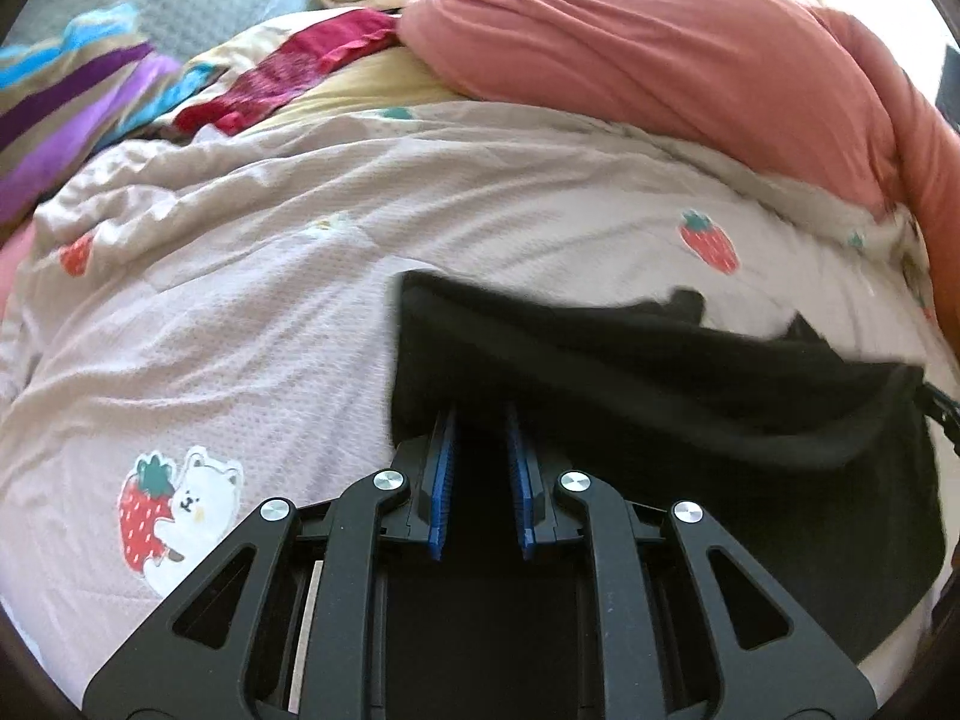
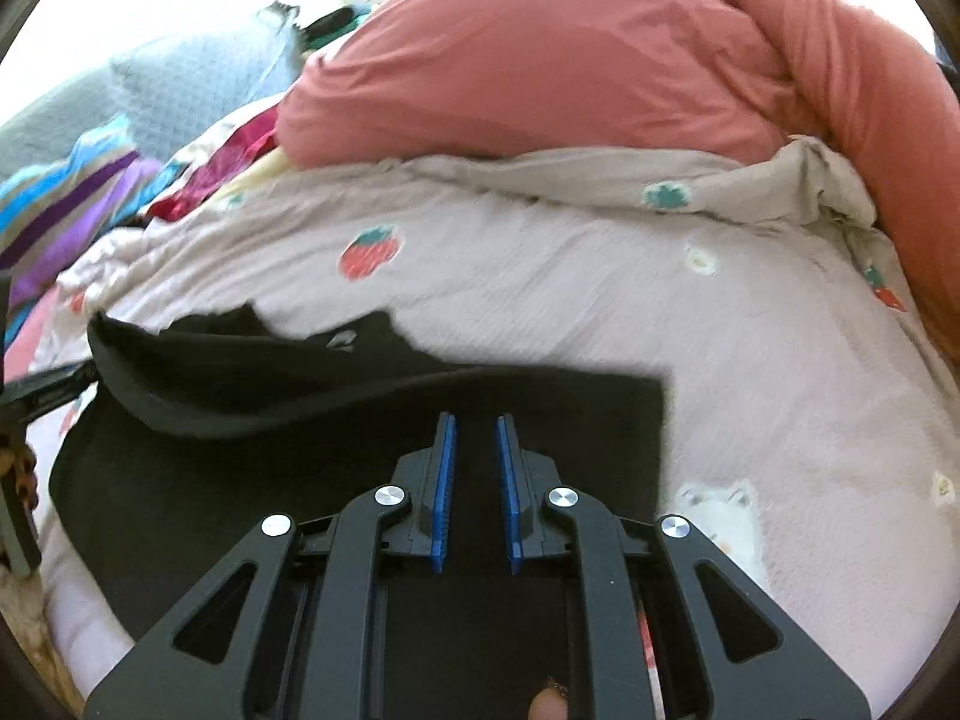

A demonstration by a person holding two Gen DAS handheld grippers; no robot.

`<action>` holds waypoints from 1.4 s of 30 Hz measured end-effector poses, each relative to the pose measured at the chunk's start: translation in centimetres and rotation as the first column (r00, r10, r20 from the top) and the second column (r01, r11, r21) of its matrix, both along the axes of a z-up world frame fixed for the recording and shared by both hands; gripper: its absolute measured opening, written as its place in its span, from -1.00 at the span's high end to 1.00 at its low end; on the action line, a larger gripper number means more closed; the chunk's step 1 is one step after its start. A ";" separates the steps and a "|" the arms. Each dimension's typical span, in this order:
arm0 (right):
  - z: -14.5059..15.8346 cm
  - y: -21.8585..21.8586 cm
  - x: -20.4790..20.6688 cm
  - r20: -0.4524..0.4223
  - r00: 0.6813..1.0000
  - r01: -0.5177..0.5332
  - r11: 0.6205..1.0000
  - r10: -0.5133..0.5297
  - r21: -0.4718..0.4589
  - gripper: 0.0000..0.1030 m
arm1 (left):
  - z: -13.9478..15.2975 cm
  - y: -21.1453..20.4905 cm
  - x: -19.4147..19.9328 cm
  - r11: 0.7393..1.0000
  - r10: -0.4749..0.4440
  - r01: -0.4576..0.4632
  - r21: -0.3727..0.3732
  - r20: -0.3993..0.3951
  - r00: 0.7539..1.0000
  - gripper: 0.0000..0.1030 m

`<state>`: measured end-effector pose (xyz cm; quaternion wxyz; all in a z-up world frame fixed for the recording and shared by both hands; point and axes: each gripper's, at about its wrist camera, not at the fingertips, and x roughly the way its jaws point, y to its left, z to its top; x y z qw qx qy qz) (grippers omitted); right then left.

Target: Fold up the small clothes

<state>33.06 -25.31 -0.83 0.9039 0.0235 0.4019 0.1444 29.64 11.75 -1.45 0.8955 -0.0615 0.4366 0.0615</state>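
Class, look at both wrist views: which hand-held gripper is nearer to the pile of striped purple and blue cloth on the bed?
Left. The left hand-held gripper grips the black garment's end toward the striped cloth; the right hand-held gripper grips the opposite end, farther away.

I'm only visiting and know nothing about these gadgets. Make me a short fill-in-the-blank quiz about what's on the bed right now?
1. Both grippers pinch one garment whose colour is ____.
2. The pale bedsheet is printed with red ____.
3. The big rolled quilt at the far side of the bed is ____ in colour.
4. The pads inside each gripper's fingers are ____.

Missing words: black; strawberries; pink; blue
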 end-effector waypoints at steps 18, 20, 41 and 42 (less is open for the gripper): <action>-1.9 -6.4 -0.3 -0.075 0.994 0.089 0.989 -0.080 0.121 0.26 | -2.4 3.4 -1.6 0.970 0.034 -0.033 -0.241 -0.002 0.999 0.25; -2.5 -6.1 0.7 -0.104 0.994 0.057 0.987 -0.042 0.150 0.20 | -2.8 3.5 -1.1 0.965 0.022 -0.025 -0.262 -0.013 1.000 0.23; -1.8 -2.8 2.5 -0.092 0.991 -0.059 0.944 0.094 0.324 0.69 | -2.5 3.2 -1.8 0.947 0.030 -0.023 -0.319 0.016 0.999 0.76; -1.3 -2.9 2.1 -0.084 0.993 -0.048 0.951 0.078 0.307 0.69 | -2.1 3.0 -2.0 0.950 0.029 -0.020 -0.310 0.026 0.999 0.76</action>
